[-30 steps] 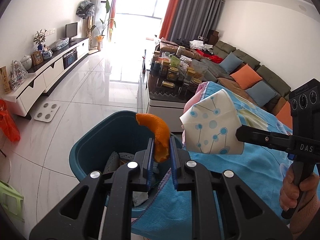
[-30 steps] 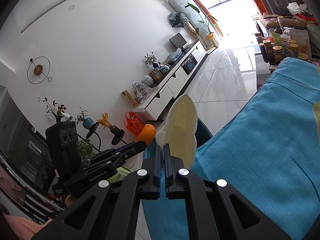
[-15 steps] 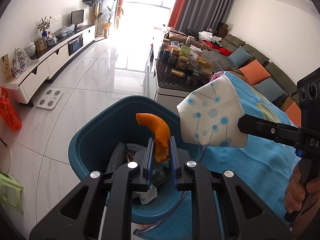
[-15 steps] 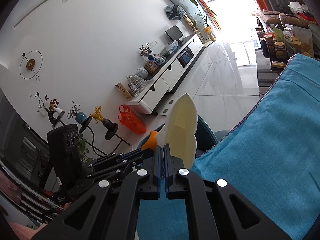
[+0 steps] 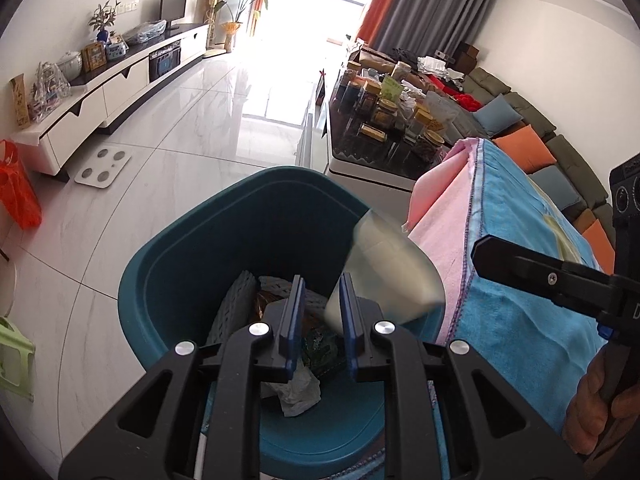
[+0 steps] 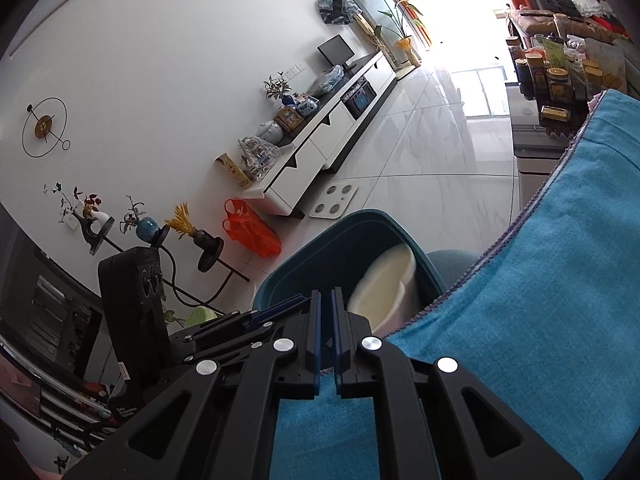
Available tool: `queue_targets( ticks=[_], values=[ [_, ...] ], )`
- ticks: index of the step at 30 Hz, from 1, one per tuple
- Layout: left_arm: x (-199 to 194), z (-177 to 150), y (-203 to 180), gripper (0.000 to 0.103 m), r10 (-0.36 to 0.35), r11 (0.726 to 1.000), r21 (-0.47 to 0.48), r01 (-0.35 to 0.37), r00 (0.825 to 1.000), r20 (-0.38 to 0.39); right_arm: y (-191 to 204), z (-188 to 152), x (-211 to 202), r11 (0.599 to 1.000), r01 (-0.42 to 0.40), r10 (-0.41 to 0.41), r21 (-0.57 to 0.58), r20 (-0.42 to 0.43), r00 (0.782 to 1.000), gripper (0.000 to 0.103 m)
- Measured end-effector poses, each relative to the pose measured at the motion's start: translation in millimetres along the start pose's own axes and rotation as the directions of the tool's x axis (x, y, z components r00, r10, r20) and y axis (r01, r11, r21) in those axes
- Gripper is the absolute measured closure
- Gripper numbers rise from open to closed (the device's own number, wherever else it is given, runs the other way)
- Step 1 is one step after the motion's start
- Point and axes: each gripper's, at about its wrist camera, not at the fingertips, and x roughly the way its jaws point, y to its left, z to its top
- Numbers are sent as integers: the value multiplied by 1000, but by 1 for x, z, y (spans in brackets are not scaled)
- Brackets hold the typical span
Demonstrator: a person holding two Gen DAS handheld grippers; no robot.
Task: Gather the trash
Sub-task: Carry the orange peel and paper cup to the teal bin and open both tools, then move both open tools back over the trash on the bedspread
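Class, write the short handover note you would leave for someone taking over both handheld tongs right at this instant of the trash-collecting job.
Left tongs: open and empty, poised above the teal bin.
Right tongs: slightly parted, holding nothing, at the edge of the blue towel beside the bin.
Paper cup: blurred, apparently falling inside the bin's rim; the right wrist view also shows it inside the bin.
Bin contents: crumpled wrappers and other scraps. No orange peel can be made out in either view.
Done: both tongs have let go over the bin.
Left: check the cup settles inside, then scan the towel for more trash; none shows in these views.
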Motion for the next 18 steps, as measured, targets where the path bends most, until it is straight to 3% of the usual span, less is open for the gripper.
queue_targets(
  ticks=[12,18],
  values=[
    [-24,-8,-7,74,-14,1000,12,13,998,64,-5,-6,-27,1000,-15,14,15,31,999,87],
    [-51,-17,-44,63,-95,991,108,82,988,120,-2,-18,-74,999,19,-15,-37,97,995,69]
  ],
)
